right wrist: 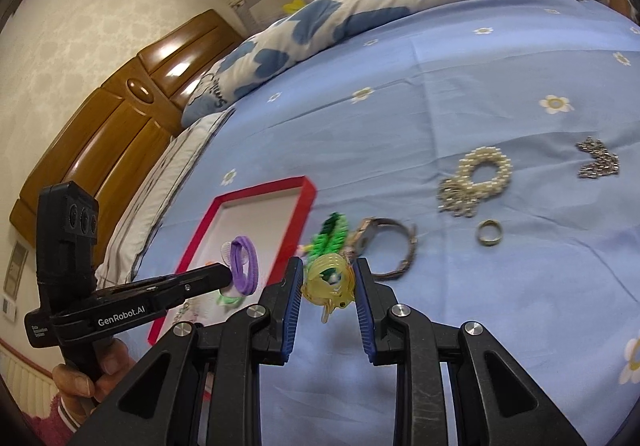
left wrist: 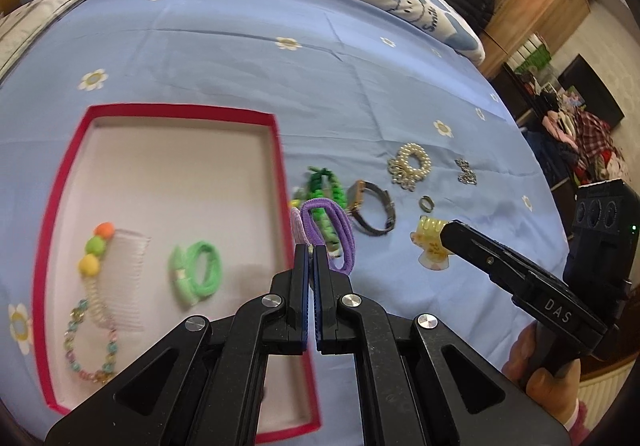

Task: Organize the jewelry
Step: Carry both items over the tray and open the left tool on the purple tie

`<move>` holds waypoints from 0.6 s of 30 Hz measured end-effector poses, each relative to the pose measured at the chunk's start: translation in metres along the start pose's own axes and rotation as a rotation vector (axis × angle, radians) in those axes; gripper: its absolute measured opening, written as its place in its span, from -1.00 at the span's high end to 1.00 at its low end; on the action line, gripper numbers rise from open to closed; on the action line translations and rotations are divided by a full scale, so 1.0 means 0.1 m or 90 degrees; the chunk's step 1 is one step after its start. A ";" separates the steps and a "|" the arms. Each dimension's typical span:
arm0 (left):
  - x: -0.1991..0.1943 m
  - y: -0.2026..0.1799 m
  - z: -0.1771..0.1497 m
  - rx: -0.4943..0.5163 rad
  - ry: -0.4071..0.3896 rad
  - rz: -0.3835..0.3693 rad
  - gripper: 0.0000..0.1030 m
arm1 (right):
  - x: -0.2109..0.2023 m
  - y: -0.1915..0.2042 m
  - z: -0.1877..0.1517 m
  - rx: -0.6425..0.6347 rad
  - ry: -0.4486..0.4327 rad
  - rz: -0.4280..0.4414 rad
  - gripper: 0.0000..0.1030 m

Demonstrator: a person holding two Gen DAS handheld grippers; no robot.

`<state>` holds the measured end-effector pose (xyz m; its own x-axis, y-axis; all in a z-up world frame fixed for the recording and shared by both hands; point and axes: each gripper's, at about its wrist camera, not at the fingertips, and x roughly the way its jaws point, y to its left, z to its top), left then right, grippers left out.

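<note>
Hand-held gripper (right wrist: 226,278) — "GenRobot.AI" label

The left gripper (left wrist: 311,252) has its black jaws pressed together on a purple elastic hair tie (left wrist: 329,232), held beside the right wall of a shallow red-rimmed cardboard box (left wrist: 276,150). Inside the box lie a green hair tie (left wrist: 198,272), a clear plastic comb with coloured pompoms (left wrist: 120,266) and a pastel beaded bracelet (left wrist: 90,342). On the blue flowered bedsheet (left wrist: 240,58) to the right rest a green braided band (left wrist: 326,186), a brown-strapped wristwatch (left wrist: 370,210), a pearl bracelet (left wrist: 410,164), a small metal ring (left wrist: 426,203) and a silver chain (left wrist: 466,171). The right gripper (left wrist: 448,232) grips a yellow translucent hair claw (left wrist: 430,248).
</note>
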<state>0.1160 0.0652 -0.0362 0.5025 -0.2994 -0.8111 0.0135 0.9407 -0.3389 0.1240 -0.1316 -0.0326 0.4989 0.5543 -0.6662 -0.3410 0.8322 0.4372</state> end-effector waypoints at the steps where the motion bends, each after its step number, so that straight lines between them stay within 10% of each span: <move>1: -0.03 0.05 -0.01 -0.005 -0.002 0.002 0.98 | 0.02 0.04 0.00 -0.003 0.003 0.003 0.51; 18: -0.28 0.89 0.00 -0.077 -0.027 0.068 0.98 | 0.65 0.77 -0.05 -0.073 0.057 0.050 0.50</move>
<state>0.1030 0.1578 -0.0434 0.5322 -0.1889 -0.8253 -0.1448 0.9401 -0.3085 0.1260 -0.0312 -0.0452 0.3958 0.6103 -0.6862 -0.4668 0.7772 0.4219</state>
